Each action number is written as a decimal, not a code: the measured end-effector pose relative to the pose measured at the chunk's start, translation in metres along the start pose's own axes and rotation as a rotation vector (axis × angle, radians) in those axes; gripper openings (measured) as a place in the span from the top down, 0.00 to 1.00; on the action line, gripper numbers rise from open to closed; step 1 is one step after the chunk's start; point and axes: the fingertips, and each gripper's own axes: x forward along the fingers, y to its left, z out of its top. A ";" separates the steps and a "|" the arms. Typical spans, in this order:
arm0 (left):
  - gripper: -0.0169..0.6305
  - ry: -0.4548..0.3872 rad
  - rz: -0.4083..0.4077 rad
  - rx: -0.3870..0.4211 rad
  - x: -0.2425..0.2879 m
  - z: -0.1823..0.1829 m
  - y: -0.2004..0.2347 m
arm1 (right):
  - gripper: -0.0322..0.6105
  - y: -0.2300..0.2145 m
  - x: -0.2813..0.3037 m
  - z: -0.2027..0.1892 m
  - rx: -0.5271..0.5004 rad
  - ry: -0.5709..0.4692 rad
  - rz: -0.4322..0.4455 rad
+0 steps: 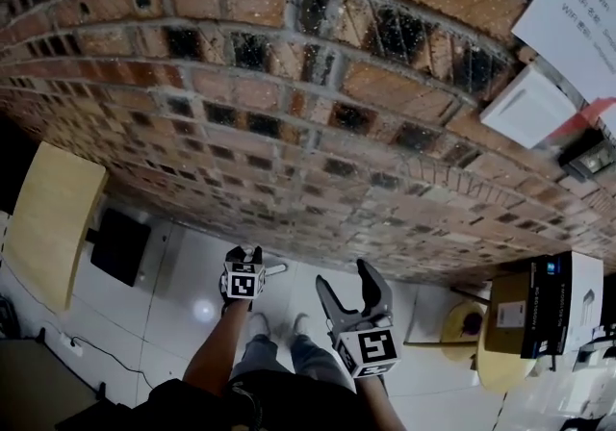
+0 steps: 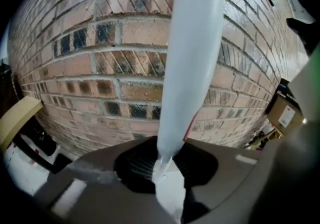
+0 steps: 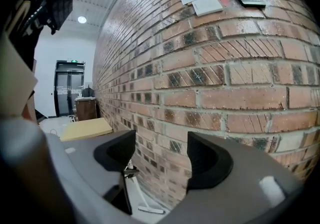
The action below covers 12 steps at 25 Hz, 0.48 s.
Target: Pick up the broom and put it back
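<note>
left gripper [image 2: 167, 168] clamped tight on the pale broom handle [image 2: 192, 63], right gripper [image 3: 159, 160] with jaws apart, near the brick wall [image 1: 289, 83]

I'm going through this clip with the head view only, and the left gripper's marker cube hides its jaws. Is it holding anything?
Observer: Yes. In the left gripper view, the left gripper is shut on a white broom handle, which rises in front of the brick wall.
Operator: Is there anything between the right gripper's jaws?
Observer: No. In the right gripper view, the right gripper has its jaws apart, with only brick wall showing between them.
Operator: What lies farther along that wall?
Observer: A dark double door at the far end of the room.
</note>
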 end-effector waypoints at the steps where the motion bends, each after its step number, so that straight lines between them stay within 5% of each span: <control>1: 0.84 -0.016 0.005 0.002 -0.008 0.005 -0.001 | 0.44 0.002 0.001 0.001 0.002 0.012 0.010; 12: 0.84 -0.248 0.028 0.024 -0.137 0.099 -0.013 | 0.44 0.028 0.014 0.043 0.022 -0.130 0.122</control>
